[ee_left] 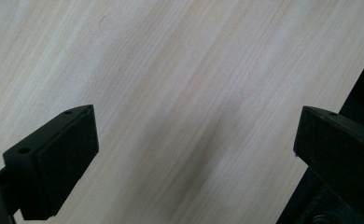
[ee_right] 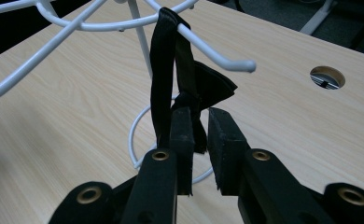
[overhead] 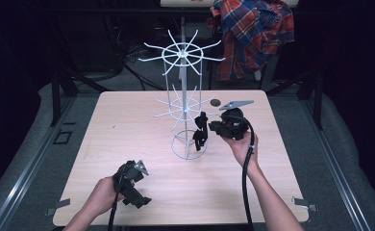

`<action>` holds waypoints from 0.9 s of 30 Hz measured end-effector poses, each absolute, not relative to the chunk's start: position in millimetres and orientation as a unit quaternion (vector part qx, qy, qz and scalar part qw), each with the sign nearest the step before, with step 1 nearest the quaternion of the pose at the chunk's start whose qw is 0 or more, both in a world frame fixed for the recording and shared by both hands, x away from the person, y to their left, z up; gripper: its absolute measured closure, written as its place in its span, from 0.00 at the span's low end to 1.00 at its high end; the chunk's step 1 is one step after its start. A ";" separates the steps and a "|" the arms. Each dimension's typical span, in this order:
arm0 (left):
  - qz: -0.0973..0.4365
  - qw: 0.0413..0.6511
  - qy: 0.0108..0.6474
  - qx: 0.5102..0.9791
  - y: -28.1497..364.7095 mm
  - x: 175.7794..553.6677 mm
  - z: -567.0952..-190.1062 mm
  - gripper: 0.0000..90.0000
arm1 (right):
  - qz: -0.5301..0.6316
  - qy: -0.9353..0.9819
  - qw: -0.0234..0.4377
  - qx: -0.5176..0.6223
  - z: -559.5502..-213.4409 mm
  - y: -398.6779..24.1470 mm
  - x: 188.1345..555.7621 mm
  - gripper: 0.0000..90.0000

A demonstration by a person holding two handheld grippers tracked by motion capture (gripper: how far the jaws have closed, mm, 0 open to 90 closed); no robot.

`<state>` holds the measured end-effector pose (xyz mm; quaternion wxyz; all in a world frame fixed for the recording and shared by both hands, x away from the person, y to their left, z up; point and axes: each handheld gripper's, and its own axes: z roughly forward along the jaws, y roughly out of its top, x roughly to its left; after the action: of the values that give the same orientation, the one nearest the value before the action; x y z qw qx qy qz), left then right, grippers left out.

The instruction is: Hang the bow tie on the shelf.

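Black fabric bow tie (ee_right: pixel 185 88) hangs by its strap on a lower prong of the white wire rack (overhead: pixel 185 103). Right gripper (ee_right: pixel 199 140) jaws are narrow with the strap's tail in the slit, pads apparently not pressing; left gripper (ee_left: pixel 194 154) is wide, empty over the light wooden table (ee_left: pixel 171 70). Risk: withdrawing could snag the strap and drag it off the prong's tip.

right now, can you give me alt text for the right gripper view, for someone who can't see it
A black bow tie hangs by its strap from a hooked arm of a white wire rack, and the right tongs sit at its lower end with a narrow gap between their black jaws, the fabric between them. Behind is a light wooden table with a round cable hole.
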<state>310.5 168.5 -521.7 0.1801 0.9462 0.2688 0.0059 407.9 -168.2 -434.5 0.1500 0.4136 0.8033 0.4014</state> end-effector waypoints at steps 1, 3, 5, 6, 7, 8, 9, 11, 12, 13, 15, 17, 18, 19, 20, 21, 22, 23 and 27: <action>0.006 0.180 0.269 0.946 168.5 310.4 -521.7 0.00 | 0.400 0.803 0.151 0.414 -434.2 -168.7 407.5 0.87; 0.006 0.181 0.269 0.946 168.5 310.3 -521.7 0.00 | 0.397 0.805 0.155 0.412 -433.5 -169.6 406.7 0.85; 0.006 0.182 0.269 0.946 168.5 310.3 -521.5 0.00 | 0.391 0.809 0.156 0.411 -432.1 -170.9 404.9 0.82; 0.006 0.182 0.269 0.946 168.6 310.3 -521.4 0.00 | 0.390 0.811 0.155 0.407 -431.6 -171.8 403.9 0.80; 0.006 0.182 0.269 0.946 168.6 310.3 -521.4 0.00 | 0.390 0.811 0.155 0.407 -431.6 -171.8 403.9 0.80; 0.007 0.182 0.269 0.946 168.5 310.2 -521.3 0.00 | 0.388 0.815 0.156 0.402 -430.7 -173.2 400.5 0.75; 0.005 0.182 0.269 0.946 168.5 310.2 -521.0 0.00 | 0.382 0.818 0.155 0.401 -429.9 -173.8 399.3 0.72; 0.005 0.182 0.268 0.946 168.5 310.3 -520.8 0.00 | 0.377 0.823 0.158 0.394 -429.1 -174.2 397.0 0.70; 0.005 0.182 0.268 0.946 168.4 310.2 -520.7 0.00 | 0.375 0.825 0.160 0.392 -428.6 -174.3 395.6 0.68; 0.005 0.181 0.268 0.946 168.4 310.1 -520.6 0.00 | 0.371 0.828 0.162 0.388 -427.6 -174.5 393.7 0.65; 0.006 0.182 0.267 0.946 168.3 309.9 -520.6 0.00 | 0.364 0.836 0.164 0.377 -426.1 -175.1 390.2 0.60; 0.004 0.185 0.267 0.946 168.6 310.1 -520.4 0.00 | 0.358 0.840 0.162 0.373 -424.8 -176.0 386.1 0.52; 0.002 0.186 0.268 0.945 168.6 310.0 -520.3 0.00 | 0.356 0.842 0.162 0.372 -424.0 -177.0 383.1 0.47; 0.004 0.186 0.267 0.946 168.7 310.1 -519.9 0.00 | 0.354 0.843 0.161 0.372 -423.5 -177.6 381.7 0.44; 0.004 0.186 0.266 0.946 168.8 310.1 -519.9 0.00 | 0.351 0.844 0.161 0.372 -423.0 -178.3 379.8 0.42; 0.004 0.186 0.267 0.946 168.9 310.0 -519.9 0.00 | 0.349 0.845 0.161 0.372 -422.6 -179.2 377.7 0.39; 0.004 0.187 0.267 0.945 169.0 310.0 -519.9 0.00 | 0.348 0.846 0.161 0.370 -422.0 -180.6 375.5 0.37; 0.005 0.187 0.267 0.945 169.0 310.0 -519.8 0.00 | 0.347 0.846 0.160 0.372 -421.8 -181.6 373.7 0.32; 0.004 0.186 0.267 0.946 168.4 310.0 -519.9 0.00 | 0.345 0.846 0.161 0.374 -420.6 -189.9 364.9 0.26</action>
<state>310.0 168.4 -519.9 0.1861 0.9456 0.2667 0.0036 364.9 -189.9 -420.6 0.1609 0.3736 0.8459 0.3450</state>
